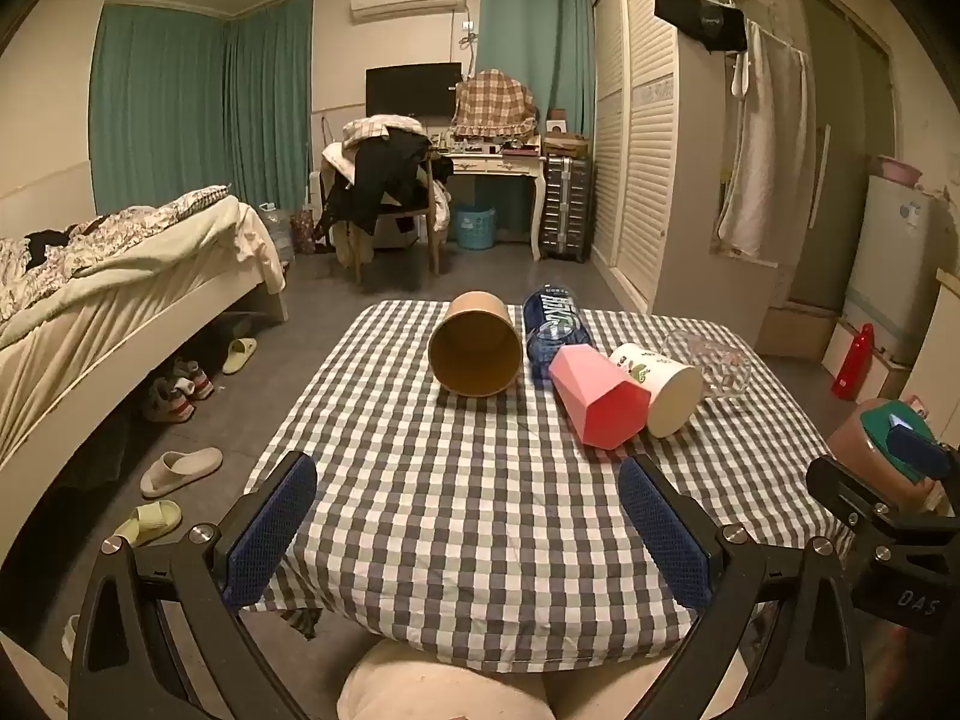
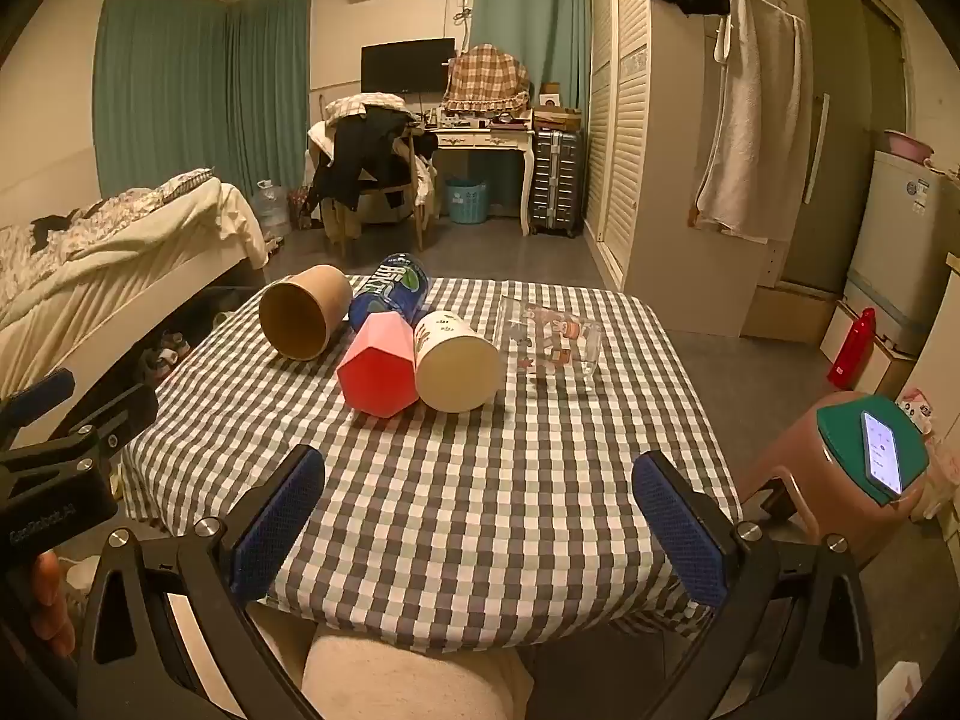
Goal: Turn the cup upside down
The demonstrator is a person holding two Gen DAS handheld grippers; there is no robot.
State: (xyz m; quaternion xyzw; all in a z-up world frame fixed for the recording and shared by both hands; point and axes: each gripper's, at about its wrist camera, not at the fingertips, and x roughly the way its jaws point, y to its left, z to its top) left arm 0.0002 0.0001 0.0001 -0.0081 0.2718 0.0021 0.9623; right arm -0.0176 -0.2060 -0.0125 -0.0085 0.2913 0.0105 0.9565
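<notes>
Several cups lie on their sides on the checked tablecloth (image 1: 456, 516) (image 2: 480, 480): a brown paper cup (image 1: 475, 345) (image 2: 303, 312) with its mouth toward me, a pink faceted cup (image 1: 597, 396) (image 2: 378, 365), a white printed cup (image 1: 657, 387) (image 2: 456, 360) and a clear glass cup (image 1: 711, 360) (image 2: 552, 342). My left gripper (image 1: 468, 528) is open and empty above the near table edge. My right gripper (image 2: 480, 528) is open and empty, also at the near edge. Both are well short of the cups.
A blue water bottle (image 1: 555, 321) (image 2: 393, 291) lies behind the cups. A pink stool with a phone on a green lid (image 2: 864, 456) stands right of the table. A bed (image 1: 120, 276) is to the left, with slippers (image 1: 180, 471) on the floor.
</notes>
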